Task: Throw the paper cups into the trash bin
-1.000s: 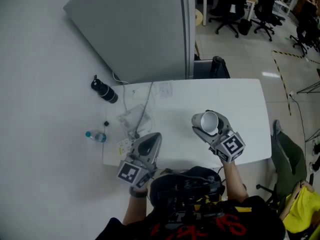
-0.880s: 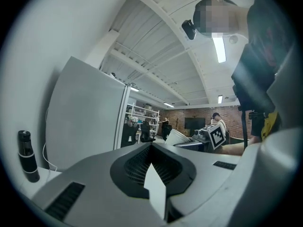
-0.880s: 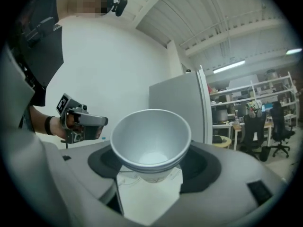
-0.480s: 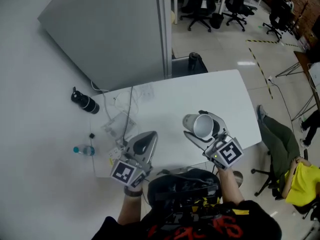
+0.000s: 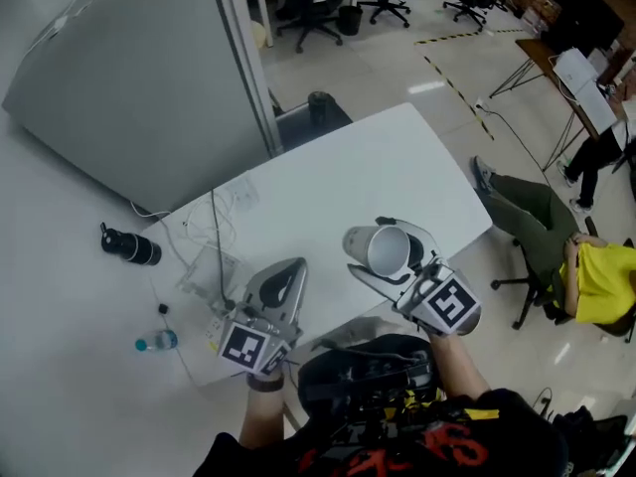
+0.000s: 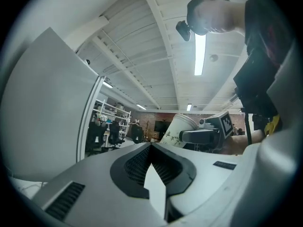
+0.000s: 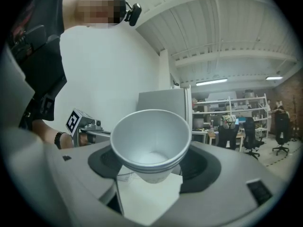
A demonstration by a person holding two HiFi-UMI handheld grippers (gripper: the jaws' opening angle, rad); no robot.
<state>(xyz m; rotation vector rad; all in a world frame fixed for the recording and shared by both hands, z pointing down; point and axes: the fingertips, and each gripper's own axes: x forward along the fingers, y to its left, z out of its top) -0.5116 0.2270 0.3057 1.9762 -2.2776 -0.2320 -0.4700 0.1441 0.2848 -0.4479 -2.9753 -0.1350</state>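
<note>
Two, maybe three paper cups are nested into one stack and pinched btwn the jaws of the right gripper. The pads press on the stack's sides. The open mouth faces back at that gripper's camera, w/ the base pointing away.

In the head view the stack lies tilted in the right gripper. It's held up over the near part of the white tabletop, and as far as the views show it's clear of the surface.

The left gripper hovers just beside it on the left, over the tabletop's near edge. Its jaws are pressed together w/ nothing btwn them, and in the left gripper view the tips of the left gripper meet. That view also catches the cups' outer wall, which has a small leafy print.

Elsewhere:
- Cables trail across the tabletop's far-left part.
- A black bottle lies on the floor off the tabletop's left side.
- A small clear bottle lies nearer the person, also on the floor.
- A grey partition stands beyond the tabletop on the left.
- Office chairs are in the bkgd.
- A seated person in a yellow top is off to the right, well apart from the tabletop.
</note>
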